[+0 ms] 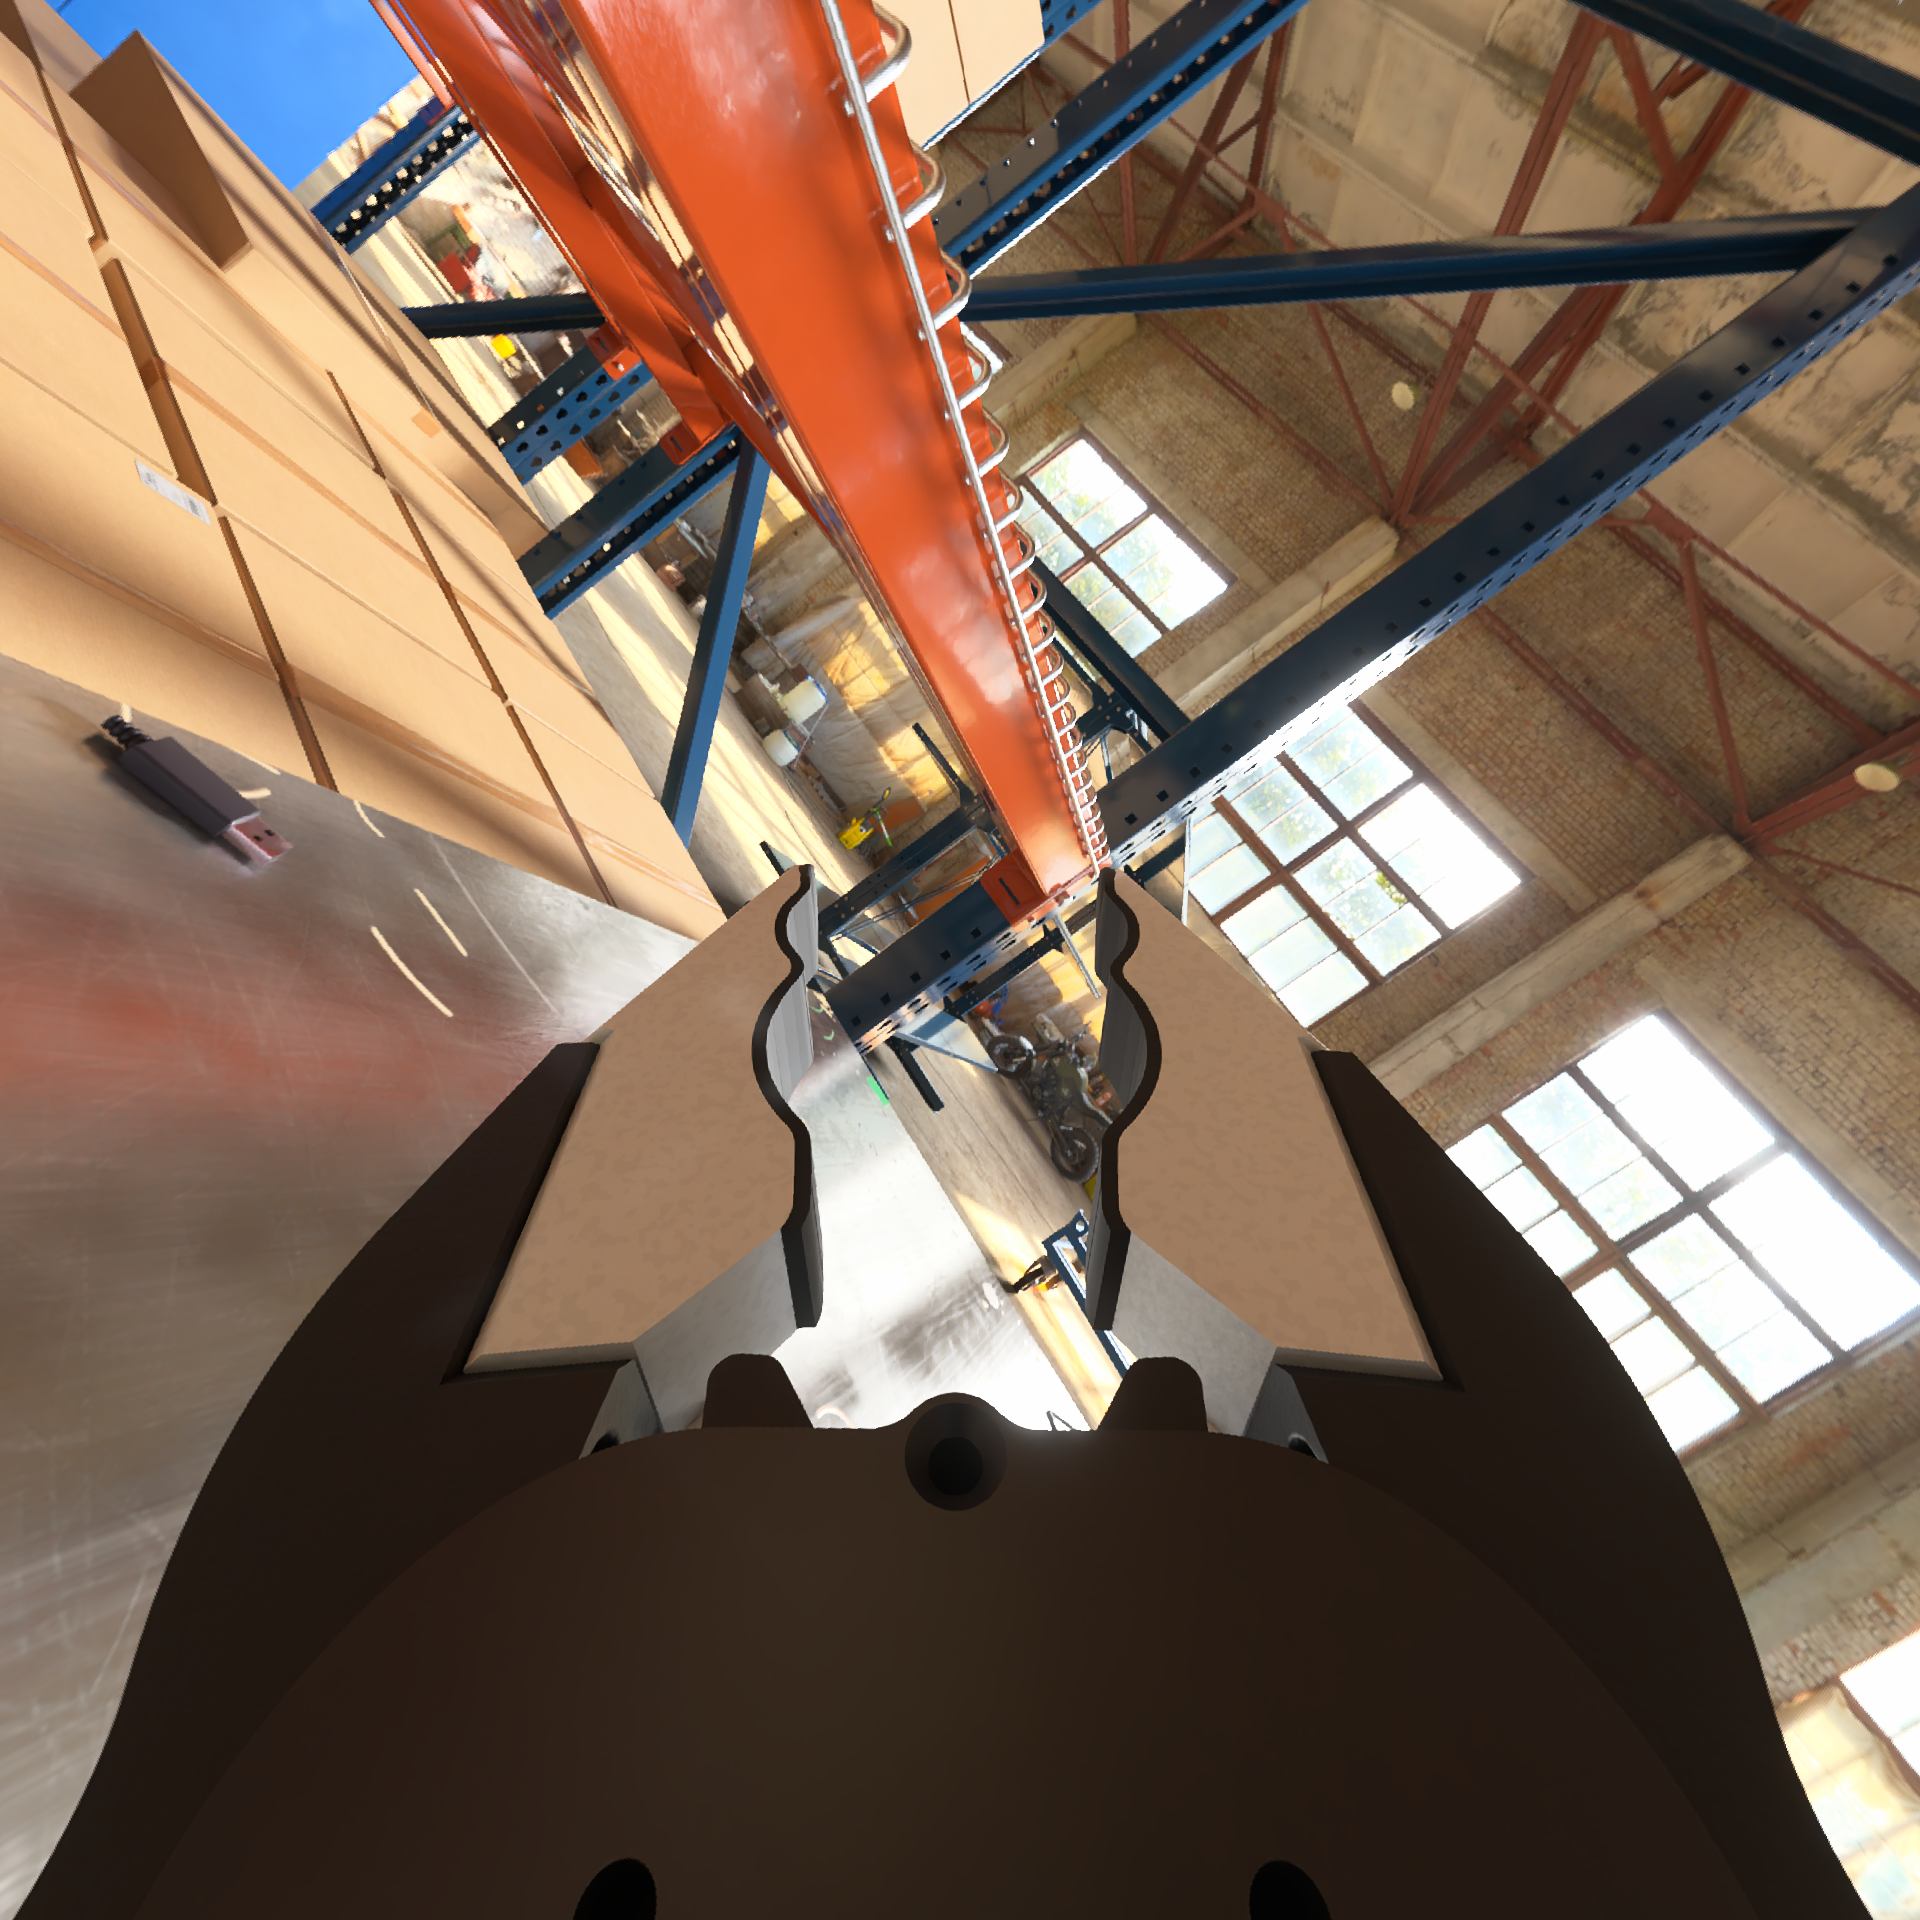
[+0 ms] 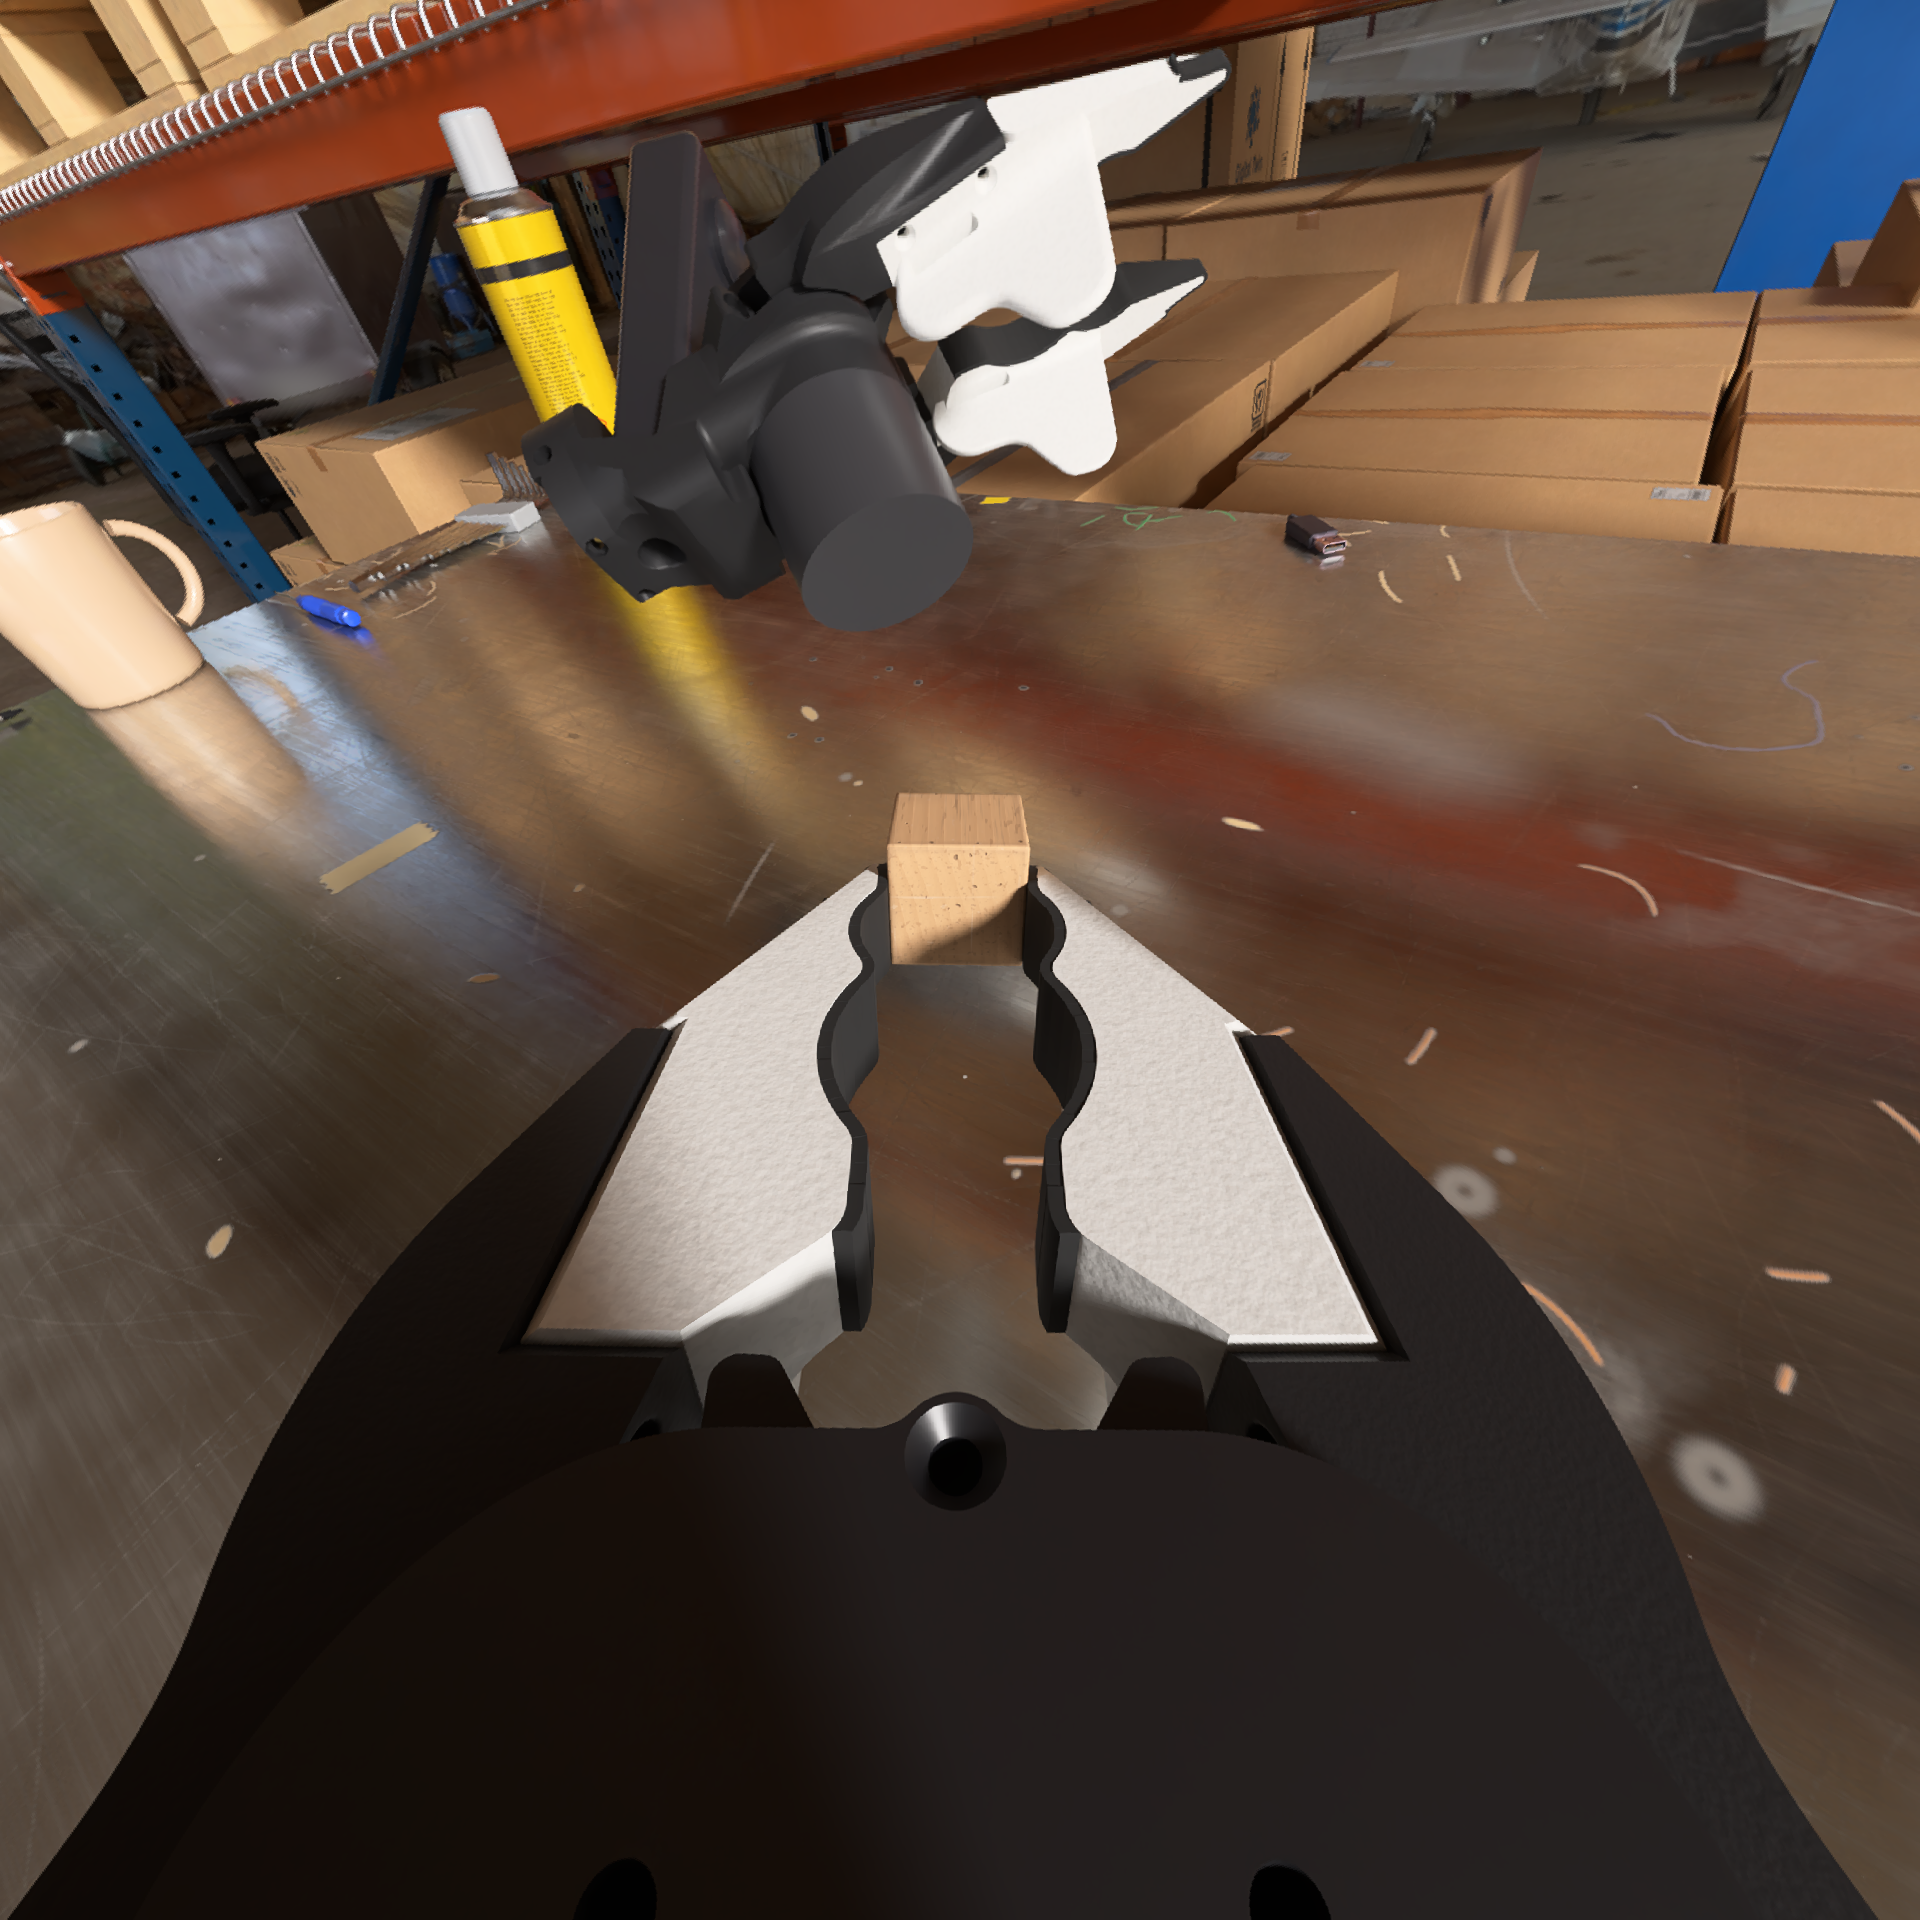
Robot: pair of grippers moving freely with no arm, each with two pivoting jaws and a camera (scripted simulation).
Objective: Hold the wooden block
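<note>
We found a beige mug (image 2: 88,603), a yellow spray can (image 2: 540,301), a blue pen (image 2: 330,611) and a USB plug (image 2: 1317,536) toward the far edge of the counter (image 2: 416,1039), well apart from the wooden block (image 2: 957,878). Cardboard boxes (image 2: 1507,416) stood beyond that edge. Bare counter surrounded the block. The right claw (image 2: 957,883) was clenched on the block at its fingertips. The left claw (image 1: 951,883) hung released above the counter, tilted toward the racking.

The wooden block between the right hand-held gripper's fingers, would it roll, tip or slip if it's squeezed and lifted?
The wooden block looks like a rigid cube with flat faces, so it probably won't roll or deform. It sits squat on the metal table, so tipping seems unlikely. The right hand-held gripper meets its flat sides near the fingertips only, so it might pivot or slip.
</note>
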